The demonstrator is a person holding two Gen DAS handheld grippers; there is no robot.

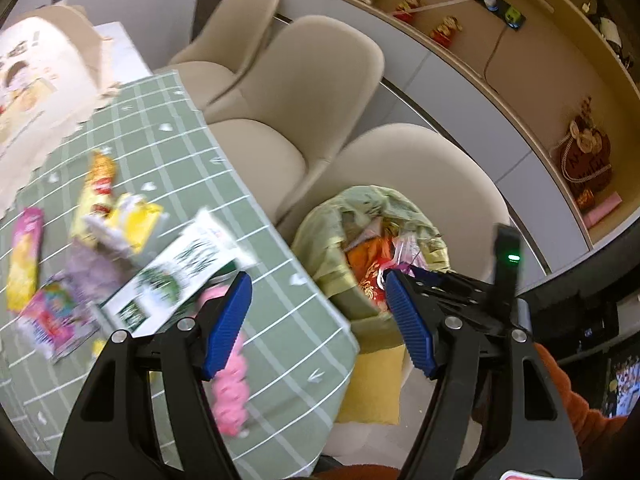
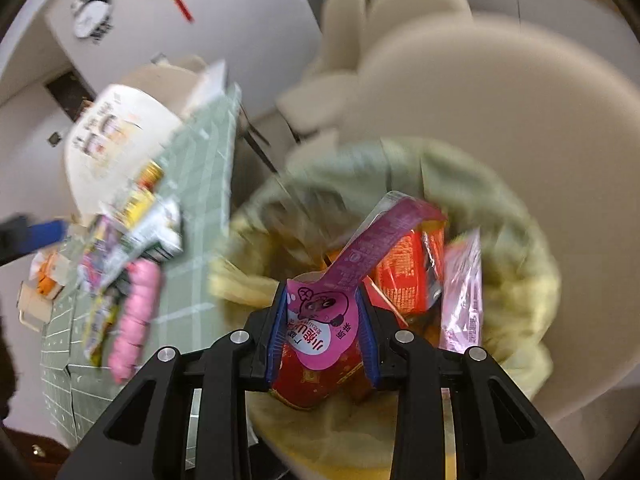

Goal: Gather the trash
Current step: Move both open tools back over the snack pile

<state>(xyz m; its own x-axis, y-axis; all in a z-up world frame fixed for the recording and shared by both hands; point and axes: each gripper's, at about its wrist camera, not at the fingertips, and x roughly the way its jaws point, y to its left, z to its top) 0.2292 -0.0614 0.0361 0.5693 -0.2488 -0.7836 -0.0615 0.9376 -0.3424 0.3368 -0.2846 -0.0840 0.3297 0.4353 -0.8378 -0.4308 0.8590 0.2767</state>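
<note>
Right wrist view: a pink wrapper (image 2: 320, 320) is clamped between the right gripper (image 2: 322, 320) pads, directly over the lined trash bin (image 2: 520, 280) ahead. Left gripper (image 1: 316, 320) is spread apart and empty, with table litter (image 1: 120, 240) ahead to its left

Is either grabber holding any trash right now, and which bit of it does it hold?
The right gripper pinches a pink and red wrapper by its two side edges, over the trash bag. The left gripper is open and holds nothing.
</note>
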